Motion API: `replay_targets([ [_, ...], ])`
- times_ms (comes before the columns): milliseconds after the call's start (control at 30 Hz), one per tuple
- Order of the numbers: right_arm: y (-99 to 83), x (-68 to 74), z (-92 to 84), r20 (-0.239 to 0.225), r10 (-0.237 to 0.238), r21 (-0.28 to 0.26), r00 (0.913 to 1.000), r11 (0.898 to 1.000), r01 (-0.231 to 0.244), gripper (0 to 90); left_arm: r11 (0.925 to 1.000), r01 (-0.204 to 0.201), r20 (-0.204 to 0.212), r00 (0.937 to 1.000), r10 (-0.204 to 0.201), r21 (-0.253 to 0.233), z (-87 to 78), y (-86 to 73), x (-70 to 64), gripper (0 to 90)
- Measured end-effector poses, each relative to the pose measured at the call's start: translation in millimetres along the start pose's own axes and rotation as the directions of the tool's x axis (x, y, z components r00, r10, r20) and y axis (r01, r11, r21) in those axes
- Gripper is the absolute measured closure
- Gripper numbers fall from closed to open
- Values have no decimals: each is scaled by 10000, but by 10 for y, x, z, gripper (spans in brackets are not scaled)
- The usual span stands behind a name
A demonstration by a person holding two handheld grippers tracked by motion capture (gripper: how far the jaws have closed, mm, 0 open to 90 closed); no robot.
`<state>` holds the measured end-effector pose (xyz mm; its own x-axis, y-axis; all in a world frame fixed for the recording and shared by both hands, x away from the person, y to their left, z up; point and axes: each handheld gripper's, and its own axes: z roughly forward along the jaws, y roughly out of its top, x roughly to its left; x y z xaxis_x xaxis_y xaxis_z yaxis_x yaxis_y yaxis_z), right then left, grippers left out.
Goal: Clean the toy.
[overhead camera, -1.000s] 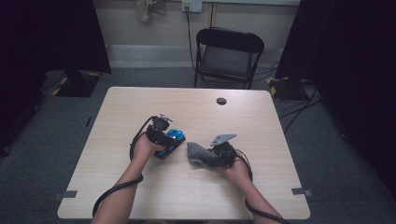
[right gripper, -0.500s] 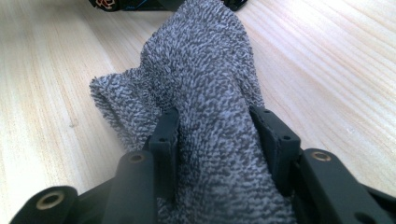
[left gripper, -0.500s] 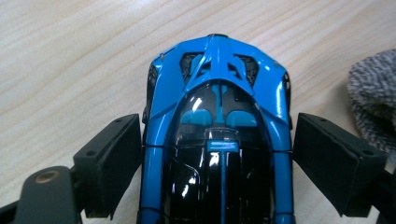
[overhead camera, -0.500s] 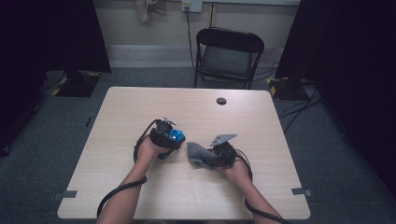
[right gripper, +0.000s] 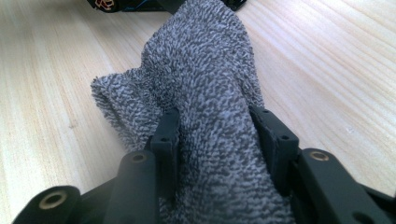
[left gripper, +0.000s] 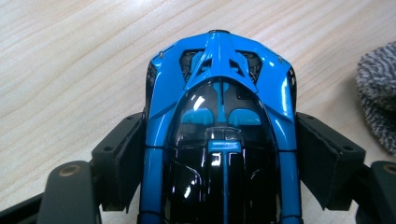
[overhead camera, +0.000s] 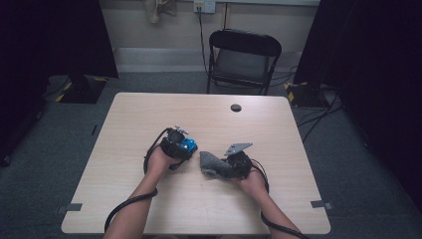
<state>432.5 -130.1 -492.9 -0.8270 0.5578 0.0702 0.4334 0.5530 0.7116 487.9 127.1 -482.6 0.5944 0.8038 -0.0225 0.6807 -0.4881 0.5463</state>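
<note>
The blue toy car (left gripper: pixel 219 135) sits on my wooden table (overhead camera: pixel 149 119), near its middle, between the left gripper's (overhead camera: pixel 180 144) 2 jaws, which have just been closing and now touch its sides. Just beside it, my right gripper (right gripper: pixel 217 130) is clamped on a grey towel (right gripper: pixel 205 98).

Both forearms in from the near table edge, angled inward toward each other; left gripper (overhead camera: pixel 183 144) low over the tabletop, jaws just closing in, pads (left gripper: pixel 122 158) against the flanks of a blue toy car (left gripper: pixel 219 135); right gripper (overhead camera: pixel 225 167) level, just beside the left, jaws pinched on a grey cloth (right gripper: pixel 205 116).
</note>
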Motion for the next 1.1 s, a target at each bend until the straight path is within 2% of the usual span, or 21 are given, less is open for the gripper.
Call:
replay_targets([
  [333, 10, -14, 1, -58, 9, 62, 10000, 10000, -9, 590, 9999, 90, -134, 9999, -91, -108, -18, -34, -17, 249],
  [433, 13, -19, 1, -66, 31, 78, 10000, 10000, -31, 594, 10000, 61, -178, 9998, -61, -14, -23, -27, -30, 250],
  [533, 17, -18, 0, -62, 31, 104, 10000, 9999, -30, 594, 9996, -145, -280, 9995, 151, 229, -39, -12, -37, 250],
  [667, 11, -21, 0, -77, 51, 61, 10000, 10000, -51, 595, 10000, 44, -251, 9997, -43, 36, -67, -16, -43, 251],
  [733, 9, -24, 0, -88, 39, 46, 10000, 10000, -39, 596, 9999, -63, -229, 9997, 66, 96, -97, -16, -39, 251],
  [867, 18, -27, 0, -117, 15, 114, 9999, 9999, -13, 597, 10000, 33, -223, 9997, -32, 36, -93, -19, -40, 251],
  [1000, 17, -24, 0, -97, 32, 111, 9999, 9999, -31, 597, 9993, -259, -295, 9992, 267, 260, -50, -24, -56, 250],
  [1100, 16, -24, 0, -94, 45, 101, 9999, 9999, -44, 596, 9991, -356, -255, 9990, 361, 210, -55, -36, -47, 248],
])
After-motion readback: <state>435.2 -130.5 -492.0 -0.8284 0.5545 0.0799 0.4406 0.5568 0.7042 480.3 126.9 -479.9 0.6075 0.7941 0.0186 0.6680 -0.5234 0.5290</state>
